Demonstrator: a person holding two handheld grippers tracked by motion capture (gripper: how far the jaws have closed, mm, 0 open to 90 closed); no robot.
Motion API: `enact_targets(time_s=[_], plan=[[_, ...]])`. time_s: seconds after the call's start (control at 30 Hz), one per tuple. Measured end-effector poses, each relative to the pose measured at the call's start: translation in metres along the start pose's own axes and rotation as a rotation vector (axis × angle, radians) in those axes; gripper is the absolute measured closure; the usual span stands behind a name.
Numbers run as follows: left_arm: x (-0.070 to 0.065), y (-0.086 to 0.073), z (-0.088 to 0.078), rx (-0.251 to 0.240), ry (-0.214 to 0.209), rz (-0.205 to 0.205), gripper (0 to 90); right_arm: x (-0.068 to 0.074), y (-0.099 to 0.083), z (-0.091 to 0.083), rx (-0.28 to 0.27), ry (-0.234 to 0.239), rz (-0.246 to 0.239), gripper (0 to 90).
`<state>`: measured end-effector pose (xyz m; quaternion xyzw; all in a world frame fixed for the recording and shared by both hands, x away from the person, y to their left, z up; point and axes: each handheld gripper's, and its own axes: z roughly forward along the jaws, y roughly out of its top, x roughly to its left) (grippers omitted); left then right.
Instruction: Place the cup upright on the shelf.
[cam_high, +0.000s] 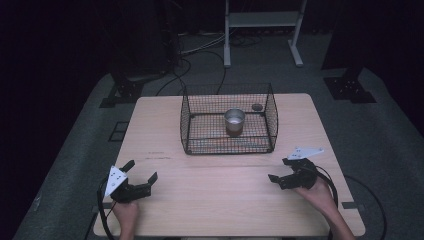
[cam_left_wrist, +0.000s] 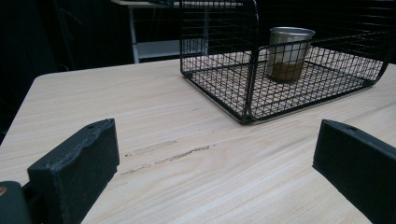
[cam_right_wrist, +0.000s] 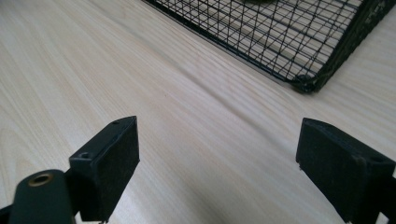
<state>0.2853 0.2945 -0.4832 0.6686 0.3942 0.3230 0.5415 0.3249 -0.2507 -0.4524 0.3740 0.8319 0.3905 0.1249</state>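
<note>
Wooden table (cam_high: 225, 200) | wire basket (cam_high: 187, 127) – metal cup (cam_high: 234, 121) inside | left hand-held gripper (cam_high: 141, 170), right hand-held gripper (cam_high: 280, 170) – both wide, empty

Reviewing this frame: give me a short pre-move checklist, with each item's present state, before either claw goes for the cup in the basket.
1. Left claw open with nothing between its jaws: ok.
2. Right claw open with nothing between its jaws: ok.
3. Metal cup upright inside the wire basket: ok.
4. Basket open at the top for reaching in: ok.
5. Bare table between both claws and the basket: ok.
6. What the small dark object at the basket's far right corner is: cannot tell.
</note>
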Motion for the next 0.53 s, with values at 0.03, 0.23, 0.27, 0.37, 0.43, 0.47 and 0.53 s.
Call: enact_targets(time_s=[0.03, 0.23, 0.27, 0.37, 0.43, 0.47, 0.53], plan=[[0.0, 0.0, 0.0, 0.0, 0.0, 0.0, 0.0, 0.0, -0.002, -0.001, -0.001, 0.0, 0.008, 12.4], [0.0, 0.0, 0.0, 0.001, 0.001, 0.001, 0.0, 0.003, -0.015, -0.007, -0.038, -0.003, 0.025, 12.4], [0.0, 0.0, 0.0, 0.0, 0.001, 0.002, 0.0, 0.003, -0.018, -0.008, -0.037, -0.009, 0.03, 12.4], [0.0, 0.0, 0.001, -0.001, 0.003, -0.002, 0.0, 0.005, -0.026, -0.01, -0.053, -0.013, 0.048, 12.4], [0.0, 0.0, 0.0, -0.002, 0.002, 0.0, 0.0, 0.007, -0.032, -0.012, -0.06, -0.022, 0.044, 12.4], [0.0, 0.0, 0.001, -0.003, 0.002, 0.001, 0.0, 0.008, -0.035, -0.013, -0.063, -0.029, 0.042, 12.5], [0.0, 0.0, 0.001, 0.001, 0.004, -0.002, 0.0, 0.01, -0.041, -0.016, -0.08, -0.033, 0.048, 12.4]])
